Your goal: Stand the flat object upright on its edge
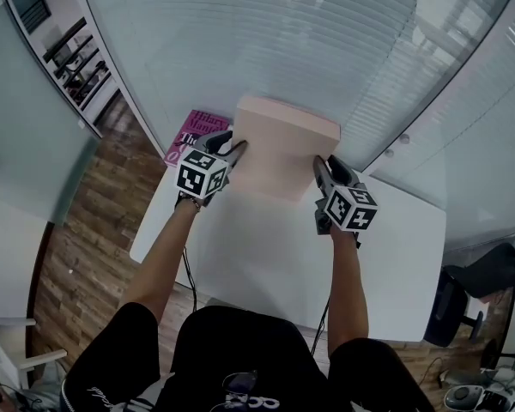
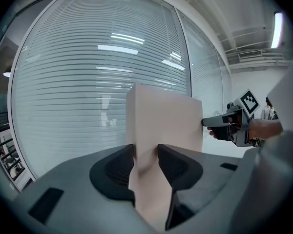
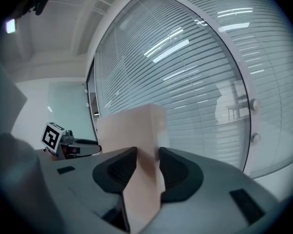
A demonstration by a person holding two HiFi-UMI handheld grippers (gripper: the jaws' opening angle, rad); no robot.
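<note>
A pale pink flat box (image 1: 281, 148) stands upright, held off the white table (image 1: 266, 264) between both grippers. My left gripper (image 1: 238, 153) is shut on its left edge; in the left gripper view the box (image 2: 161, 130) fills the gap between the pads (image 2: 167, 165), and the right gripper (image 2: 230, 125) shows at its far side. My right gripper (image 1: 320, 168) is shut on the box's right edge. In the right gripper view the box (image 3: 136, 135) rises between the jaws, with the left gripper (image 3: 68, 145) beyond it.
A magenta book (image 1: 193, 131) lies flat on the table's far left corner, partly behind the left gripper. A glass wall with blinds (image 1: 266, 41) runs just behind the table. Wooden floor (image 1: 94, 230) lies to the left. A dark chair (image 1: 463, 299) stands at the right.
</note>
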